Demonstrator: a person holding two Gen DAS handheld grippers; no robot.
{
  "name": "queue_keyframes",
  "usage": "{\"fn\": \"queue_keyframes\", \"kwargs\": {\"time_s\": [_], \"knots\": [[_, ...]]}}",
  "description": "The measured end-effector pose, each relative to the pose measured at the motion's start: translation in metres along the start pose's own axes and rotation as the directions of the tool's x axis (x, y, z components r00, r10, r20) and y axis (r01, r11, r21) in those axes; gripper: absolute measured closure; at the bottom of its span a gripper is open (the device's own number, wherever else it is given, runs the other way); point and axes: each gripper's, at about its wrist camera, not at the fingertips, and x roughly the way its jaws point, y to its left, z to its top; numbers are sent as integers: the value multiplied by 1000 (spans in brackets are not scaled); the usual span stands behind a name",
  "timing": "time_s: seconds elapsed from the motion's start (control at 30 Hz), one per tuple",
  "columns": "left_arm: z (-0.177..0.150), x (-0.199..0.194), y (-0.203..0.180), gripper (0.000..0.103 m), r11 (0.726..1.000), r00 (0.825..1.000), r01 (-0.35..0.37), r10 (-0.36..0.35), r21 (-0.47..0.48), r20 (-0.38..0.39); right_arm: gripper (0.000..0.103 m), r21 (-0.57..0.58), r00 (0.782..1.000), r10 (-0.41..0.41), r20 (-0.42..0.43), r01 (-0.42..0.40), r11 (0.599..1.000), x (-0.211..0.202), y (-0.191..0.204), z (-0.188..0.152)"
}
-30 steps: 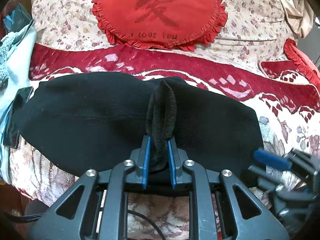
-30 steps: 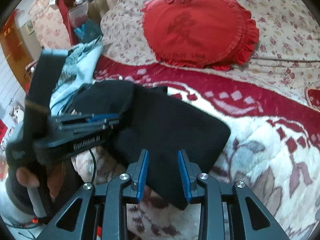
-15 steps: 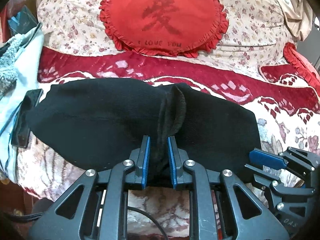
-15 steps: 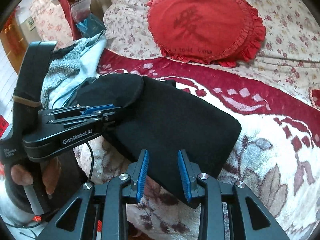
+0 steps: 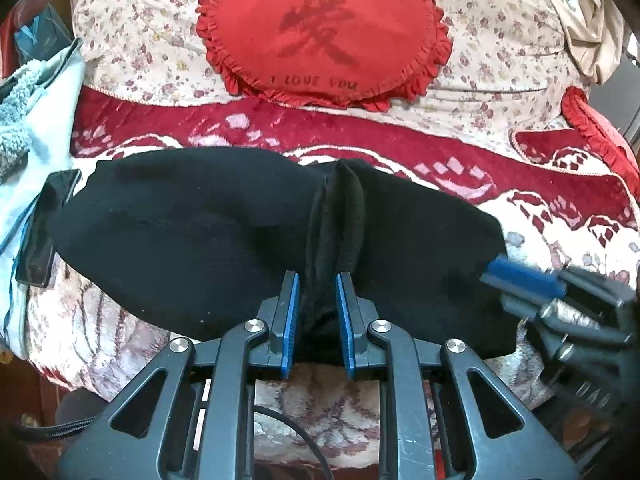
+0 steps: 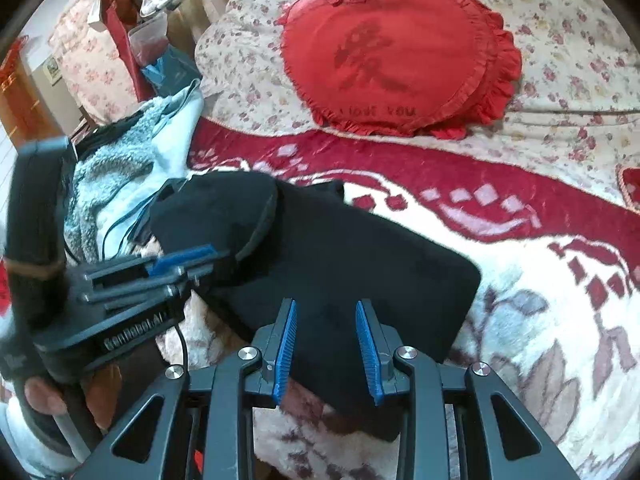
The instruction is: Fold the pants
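From my left wrist camera, my left gripper pinches a raised ridge of the black pants, which lie folded across the red-and-cream blanket in front of the red heart-shaped pillow, with a dark phone by their left end. From my right wrist camera, my right gripper stands with its blue pads apart over the near edge of the pants, clamping nothing, while my left gripper bites the folded cloth at the left.

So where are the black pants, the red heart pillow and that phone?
black pants (image 6: 360,264), right wrist view, flat folded middle.
red heart pillow (image 5: 320,32), left wrist view, centre face.
phone (image 5: 46,228), left wrist view, dark screen.
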Motion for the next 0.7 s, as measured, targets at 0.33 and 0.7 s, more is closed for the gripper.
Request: {"fn": "queue_keyframes", "kwargs": {"time_s": [0.33,0.7], "knots": [[0,13,1,57,1000,1000,-7,7,-22,-9,74,63,998,-53,-32,55,996,26,-35,17],[0,-8,16,56,998,999,-30,31,-50,29,70,25,999,-45,0,45,999,15,-18,26]]}}
